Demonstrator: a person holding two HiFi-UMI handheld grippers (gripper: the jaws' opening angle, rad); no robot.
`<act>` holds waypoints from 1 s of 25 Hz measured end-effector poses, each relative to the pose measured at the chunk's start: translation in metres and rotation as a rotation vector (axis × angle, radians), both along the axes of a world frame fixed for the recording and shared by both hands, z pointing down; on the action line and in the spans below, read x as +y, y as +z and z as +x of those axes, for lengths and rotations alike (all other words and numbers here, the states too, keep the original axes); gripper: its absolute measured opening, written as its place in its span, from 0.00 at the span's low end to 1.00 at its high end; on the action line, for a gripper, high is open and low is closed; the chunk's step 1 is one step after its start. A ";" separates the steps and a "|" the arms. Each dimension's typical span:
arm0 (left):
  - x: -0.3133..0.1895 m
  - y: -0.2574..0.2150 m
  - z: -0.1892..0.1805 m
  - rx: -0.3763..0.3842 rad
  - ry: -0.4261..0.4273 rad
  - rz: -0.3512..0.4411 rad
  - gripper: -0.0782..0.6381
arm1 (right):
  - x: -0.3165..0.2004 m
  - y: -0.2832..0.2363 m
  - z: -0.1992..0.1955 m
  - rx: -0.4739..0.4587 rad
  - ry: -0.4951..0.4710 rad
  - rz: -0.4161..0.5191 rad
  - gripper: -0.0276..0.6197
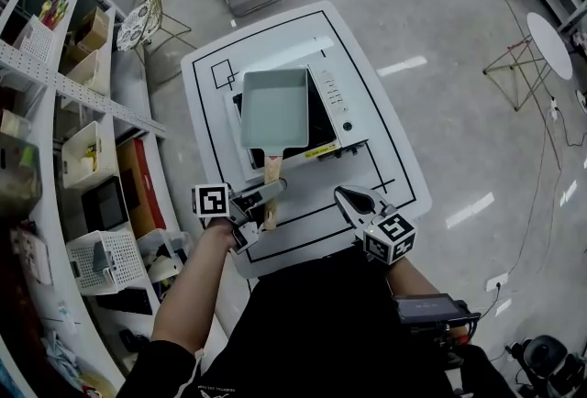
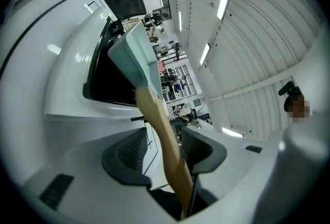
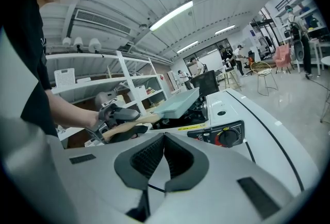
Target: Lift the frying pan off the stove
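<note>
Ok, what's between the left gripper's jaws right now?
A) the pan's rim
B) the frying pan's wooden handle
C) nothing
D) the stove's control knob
B: in the left gripper view, the wooden handle of the frying pan runs between the jaws of the left gripper. The jaws are closing on the handle, and a gap shows beside one pad.

Table (image 1: 387,158) right of stove (image 1: 336,112) bare, passage open there; frying pan (image 1: 273,107) over stove blocks centre; shelving (image 1: 87,84) crowds left.

Bright, even light from ceiling strip lamps (image 3: 170,15); heavy fisheye bending, black corners in gripper views.
</note>
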State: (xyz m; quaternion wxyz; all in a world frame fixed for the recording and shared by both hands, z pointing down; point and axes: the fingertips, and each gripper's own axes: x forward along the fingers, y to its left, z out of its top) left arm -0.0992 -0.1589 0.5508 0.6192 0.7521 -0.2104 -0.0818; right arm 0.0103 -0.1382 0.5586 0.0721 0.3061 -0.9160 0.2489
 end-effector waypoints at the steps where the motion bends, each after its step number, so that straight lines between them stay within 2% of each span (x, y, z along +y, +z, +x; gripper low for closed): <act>1: 0.000 -0.002 0.001 0.012 -0.004 -0.005 0.38 | -0.001 0.001 0.000 -0.001 -0.003 -0.001 0.08; 3: 0.000 -0.002 0.001 -0.005 -0.006 -0.003 0.33 | -0.003 0.002 -0.001 -0.002 -0.009 -0.005 0.08; 6: -0.001 0.004 -0.004 -0.090 0.020 0.035 0.32 | -0.004 0.004 -0.003 -0.004 -0.019 -0.011 0.08; 7: -0.001 0.004 -0.003 -0.089 0.021 0.032 0.31 | -0.005 0.004 -0.003 -0.005 -0.022 -0.012 0.08; 11: 0.001 -0.004 0.003 -0.004 -0.017 -0.037 0.30 | -0.009 0.005 -0.004 -0.010 -0.033 -0.017 0.08; 17: 0.003 0.002 0.002 -0.013 -0.048 -0.066 0.28 | -0.014 0.009 -0.003 -0.010 -0.052 -0.016 0.08; 25: 0.000 -0.002 0.000 -0.021 -0.089 -0.043 0.28 | -0.019 0.011 -0.007 -0.016 -0.084 -0.032 0.08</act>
